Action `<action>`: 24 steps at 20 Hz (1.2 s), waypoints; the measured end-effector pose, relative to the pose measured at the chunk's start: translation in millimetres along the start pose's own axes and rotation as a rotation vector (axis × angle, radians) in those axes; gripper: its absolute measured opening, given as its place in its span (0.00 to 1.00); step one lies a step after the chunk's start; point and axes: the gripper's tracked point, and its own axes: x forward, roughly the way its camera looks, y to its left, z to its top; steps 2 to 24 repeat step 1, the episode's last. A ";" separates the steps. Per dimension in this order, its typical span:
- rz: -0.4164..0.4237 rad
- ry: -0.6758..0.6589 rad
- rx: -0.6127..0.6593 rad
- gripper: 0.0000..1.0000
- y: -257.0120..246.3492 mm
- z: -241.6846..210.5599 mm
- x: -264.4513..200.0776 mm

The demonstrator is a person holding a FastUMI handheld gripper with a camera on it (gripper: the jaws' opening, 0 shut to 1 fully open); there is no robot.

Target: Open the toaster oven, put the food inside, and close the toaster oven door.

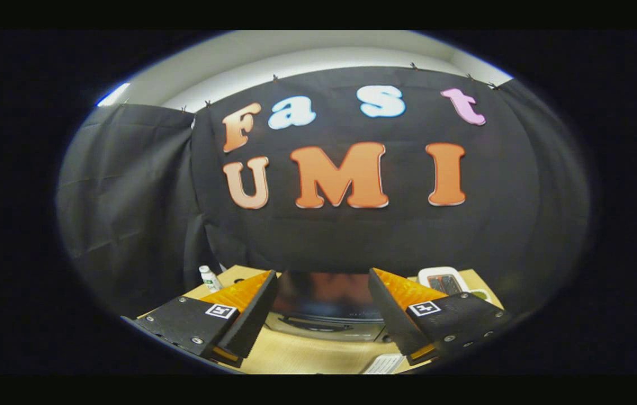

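Two fingers of my gripper [321, 315] stand wide apart, holding and touching nothing. Between and just beyond them sits the oven [324, 315] on the table [301, 354], its door apparently shut. A white tray [442, 279] lies beyond the right finger. Closed door fits either stage: food waiting or already inside.

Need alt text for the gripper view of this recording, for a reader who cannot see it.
The gripper is open, holding nothing, with the closed toaster oven between and beyond its fingers on a wooden table. A small white bottle stands at the table's far left, and a white tray sits at far right.
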 end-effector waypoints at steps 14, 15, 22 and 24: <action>0.001 -0.031 -0.006 0.95 -2.2 12.1 -4.6; 0.001 -0.031 -0.006 0.95 -2.2 12.1 -4.6; 0.001 -0.031 -0.006 0.95 -2.2 12.1 -4.6; 0.001 -0.031 -0.006 0.95 -2.2 12.1 -4.6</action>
